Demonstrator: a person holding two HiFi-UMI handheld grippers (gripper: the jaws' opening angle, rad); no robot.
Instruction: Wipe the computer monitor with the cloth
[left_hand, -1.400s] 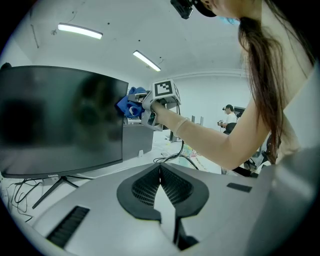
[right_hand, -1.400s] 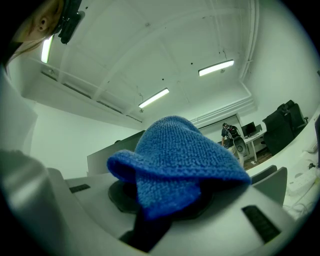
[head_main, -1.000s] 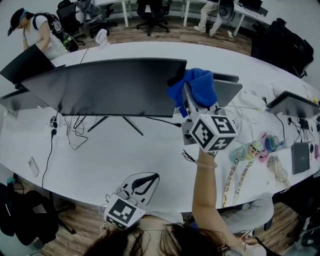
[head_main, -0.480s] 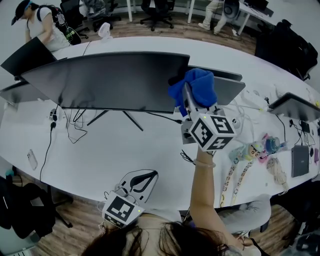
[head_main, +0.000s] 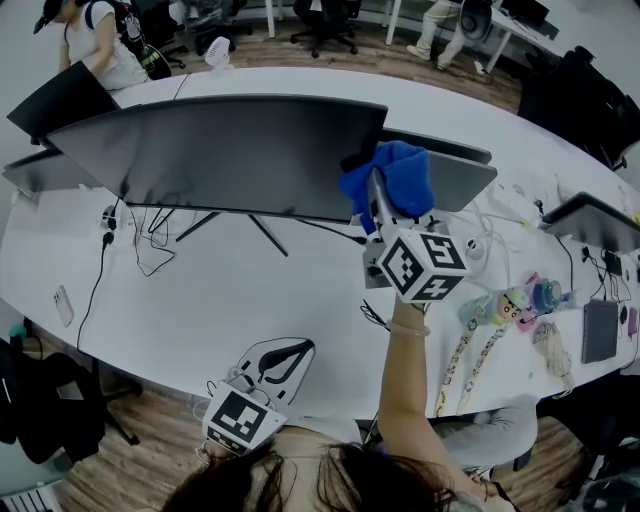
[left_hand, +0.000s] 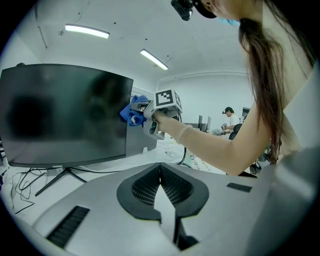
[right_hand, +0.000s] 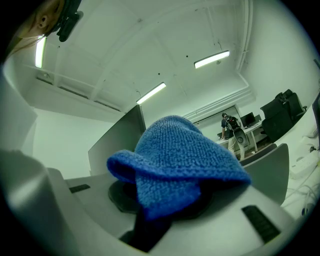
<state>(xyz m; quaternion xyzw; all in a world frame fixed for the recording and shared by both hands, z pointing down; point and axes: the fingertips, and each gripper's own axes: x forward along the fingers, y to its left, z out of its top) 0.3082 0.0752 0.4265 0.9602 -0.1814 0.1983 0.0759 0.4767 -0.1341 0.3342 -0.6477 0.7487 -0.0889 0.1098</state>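
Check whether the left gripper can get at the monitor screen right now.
Probably yes: the left gripper hangs empty at the table's near edge, and only bare table lies between it and the monitor, whose screen faces it.

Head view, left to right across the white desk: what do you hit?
white phone → monitor → blue cloth at the monitor's right edge → small toy figures → dark flat device
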